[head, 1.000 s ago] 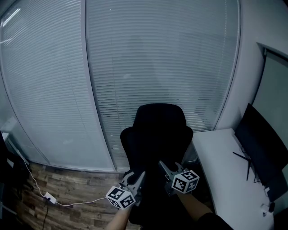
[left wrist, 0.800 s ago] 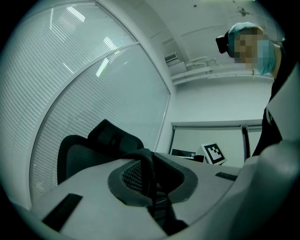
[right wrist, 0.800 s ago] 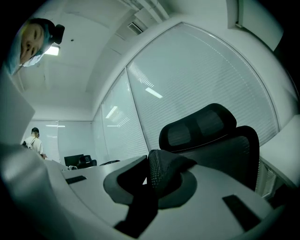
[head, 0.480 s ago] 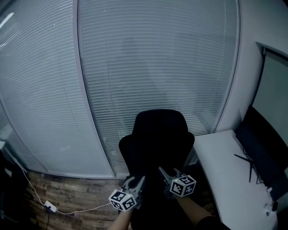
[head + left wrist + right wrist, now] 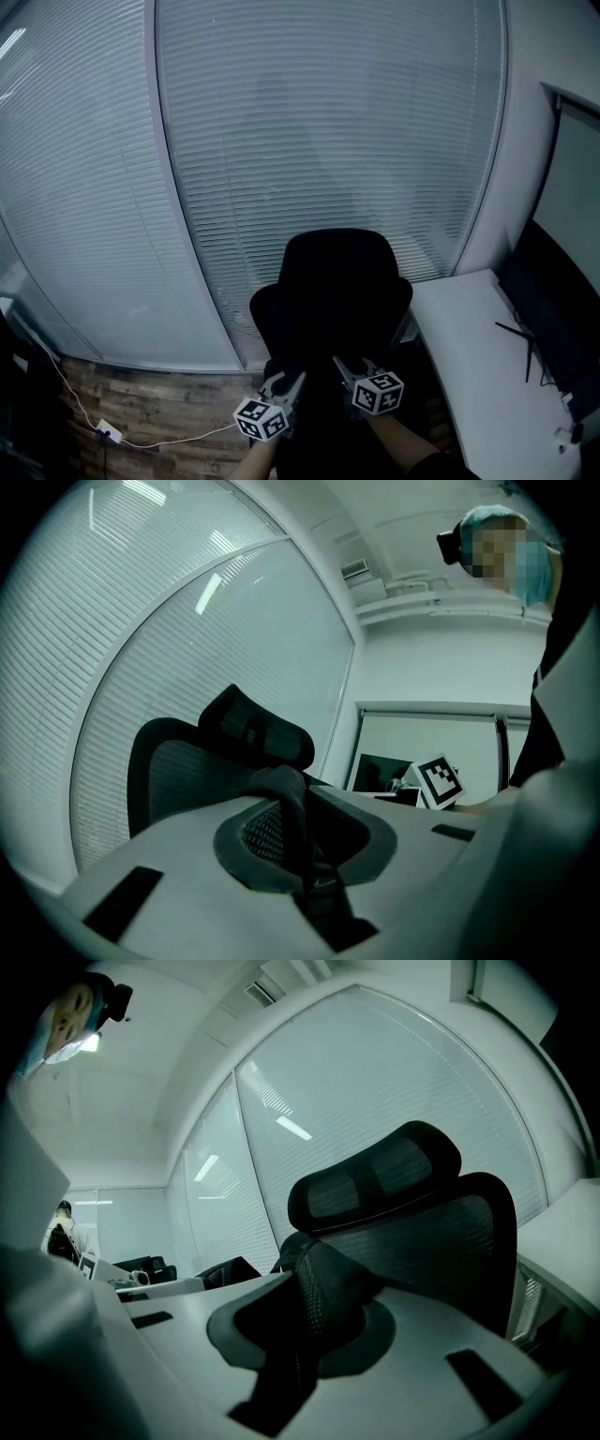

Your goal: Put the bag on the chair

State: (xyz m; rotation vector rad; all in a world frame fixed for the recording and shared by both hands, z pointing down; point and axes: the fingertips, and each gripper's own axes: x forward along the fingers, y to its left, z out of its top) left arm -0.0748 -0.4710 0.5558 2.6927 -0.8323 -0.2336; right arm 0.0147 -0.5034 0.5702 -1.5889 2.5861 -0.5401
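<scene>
Chairs: one black mesh office chair with a headrest (image 5: 342,281), standing straight ahead of you against the slatted glass wall (image 5: 328,141).
Bags: one black mesh bag (image 5: 330,1288). You hold it in front of the chair's backrest. In the head view its dark body merges with the chair, so whether it rests on the seat cannot be told.
Claws: two.
Left claw (image 5: 286,382): pressed together, pinching a black strap of the bag (image 5: 289,803) that runs up between the jaws.
Right claw (image 5: 349,366): pressed together, pinching a fold of the bag's mesh.
Pose: your forearms come in from the bottom edge. The claws sit side by side, near each other, both pointing at the backrest and tipped upward, marker cubes toward you.
Counters: one white counter (image 5: 478,366) on your right, beside the chair, carrying one dark monitor (image 5: 562,309).
Floor: wood planks (image 5: 159,412) on your left, with one white power strip (image 5: 110,432) on a white cable.
</scene>
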